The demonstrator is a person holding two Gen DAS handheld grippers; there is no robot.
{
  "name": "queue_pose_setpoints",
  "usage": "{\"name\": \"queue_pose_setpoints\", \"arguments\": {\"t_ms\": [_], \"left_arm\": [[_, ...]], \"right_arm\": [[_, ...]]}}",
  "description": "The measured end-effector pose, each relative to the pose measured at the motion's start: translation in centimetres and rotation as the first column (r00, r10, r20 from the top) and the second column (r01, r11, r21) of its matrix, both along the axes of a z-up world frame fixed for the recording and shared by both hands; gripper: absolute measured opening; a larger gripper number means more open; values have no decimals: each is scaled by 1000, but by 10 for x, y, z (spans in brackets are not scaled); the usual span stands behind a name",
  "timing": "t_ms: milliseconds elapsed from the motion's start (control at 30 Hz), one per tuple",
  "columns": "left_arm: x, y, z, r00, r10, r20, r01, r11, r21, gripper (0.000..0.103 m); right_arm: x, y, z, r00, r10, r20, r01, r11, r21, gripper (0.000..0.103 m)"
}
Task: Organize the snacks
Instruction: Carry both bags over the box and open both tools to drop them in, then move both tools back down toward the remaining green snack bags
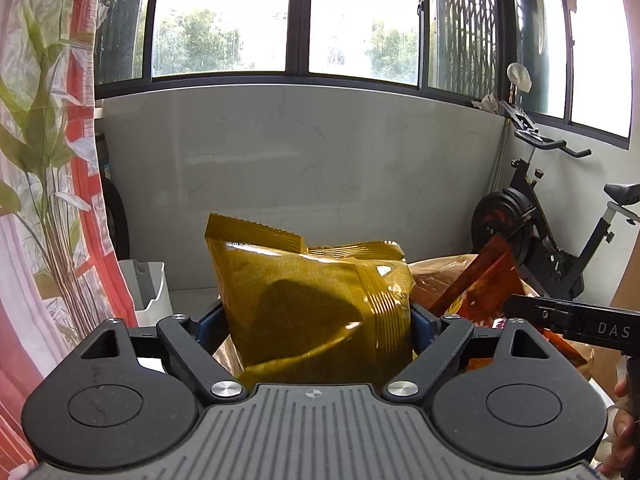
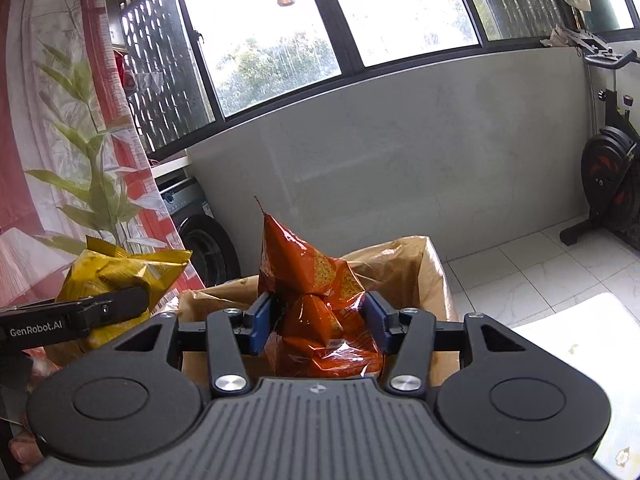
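Holding two snack items above one landmark, the brown paper bag [image 2: 424, 268], we list them as follows.

Item one: yellow snack bag [image 1: 312, 304]. We grip it in the left gripper [image 1: 316, 328], jaws narrowed onto its lower body, pads pressing both sides. It stands upright, its crimped top seal uppermost, to the left of the paper bag's opening and raised above its rim.

Item two: orange snack bag [image 2: 320, 308]. We grip it in the right gripper [image 2: 320, 322], jaws closed partway on its creased middle. It sits directly over the paper bag's open mouth, its pointed top corner upward.

Other stock near the paper bag: an exercise bike [image 1: 560, 232] to its right, a printed curtain [image 1: 48, 160] to its left, a washing machine [image 2: 200, 232] behind it to the left.

Risks, in our judgement: both packets are air-filled and slick, so a harder squeeze could burst a seal or crush the contents, while a loose hold could let one slide out and fall outside the paper bag. The paper bag's soft rim may fold inward if a packet catches it on the way down. Our two grippers are close together and could knock each other.
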State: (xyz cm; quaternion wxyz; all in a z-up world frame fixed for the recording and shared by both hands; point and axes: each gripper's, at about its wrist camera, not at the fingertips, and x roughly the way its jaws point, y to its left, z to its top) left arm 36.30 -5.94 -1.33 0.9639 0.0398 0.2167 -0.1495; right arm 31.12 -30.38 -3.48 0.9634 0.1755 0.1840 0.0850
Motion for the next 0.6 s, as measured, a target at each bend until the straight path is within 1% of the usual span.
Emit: {"name": "queue_pose_setpoints", "arguments": {"t_ms": [67,100,133,200,267,300,367,433,500,567,600], "left_arm": [[6,0,-5,1000,6,-23,-5,1000,13,91],[8,2,-7,999,13,-35,-13,1000,18,91],[8,5,-7,999,17,-42,-17,1000,14,91],[9,12,-5,999,11,-43,-12,1000,-5,92],[6,18,-2,999,0,-36,-2,999,-33,97],[6,20,0,999,-10,-31,8,998,-60,98],[4,22,3,999,-17,-33,14,996,-93,99],[4,20,5,999,-14,-45,9,994,-105,99],[-2,18,8,999,-8,-40,3,994,-113,99],[-9,19,10,999,-6,-33,3,994,-113,99],[-14,19,10,999,-8,-32,4,994,-109,99]], "right_arm": [[-2,-5,-4,1000,7,-17,-6,1000,21,59],[-4,-7,-5,1000,9,-19,-9,1000,21,65],[-7,-9,-3,1000,8,-14,-7,1000,17,67],[-16,-11,-1,1000,4,1,-4,1000,4,68],[-26,-14,1,1000,6,15,-6,1000,-1,72],[-32,-15,2,1000,4,21,-4,1000,0,74],[-41,-17,2,1000,-2,28,1,1000,13,74],[-48,-17,2,1000,-9,29,8,999,39,74],[-58,-19,1,1000,-18,26,16,998,63,74],[-63,-18,2,999,-22,23,20,998,64,77],[-67,-17,1,999,-22,23,21,998,56,83]]}}
